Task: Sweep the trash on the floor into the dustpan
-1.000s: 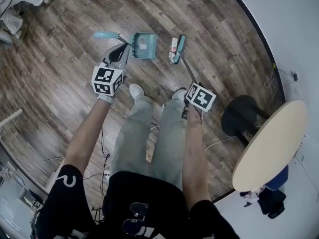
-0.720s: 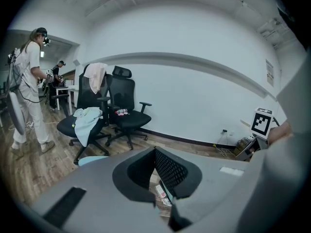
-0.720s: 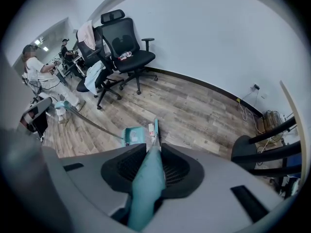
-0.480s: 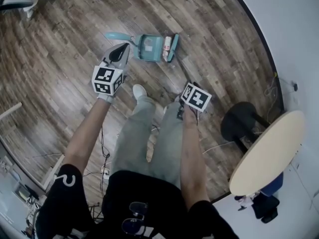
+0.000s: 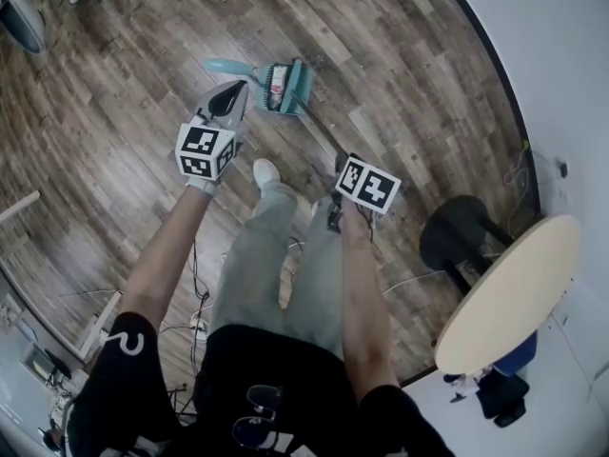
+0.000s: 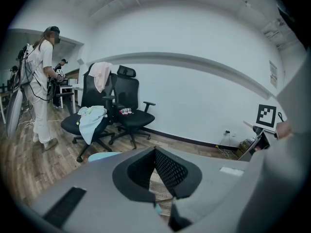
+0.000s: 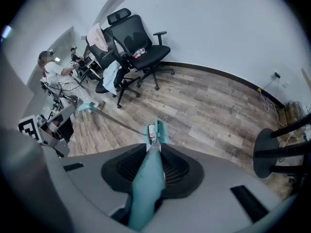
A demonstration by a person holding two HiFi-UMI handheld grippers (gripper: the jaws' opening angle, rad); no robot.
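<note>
Wood-plank floor (image 5: pixel 114 84) is meeting a white wall (image 5: pixel 552 46); two black office chairs (image 7: pixel 138 42) are standing there, seemingly draped with clothing.

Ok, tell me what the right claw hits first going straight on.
Probably the teal dustpan: the broom the right claw grips runs straight to the pan's mouth, nothing between, though depth is foreshortened.

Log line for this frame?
phase: sweeping | right gripper: shut on broom | broom at dustpan | trash at dustpan mouth | left gripper: shut
</note>
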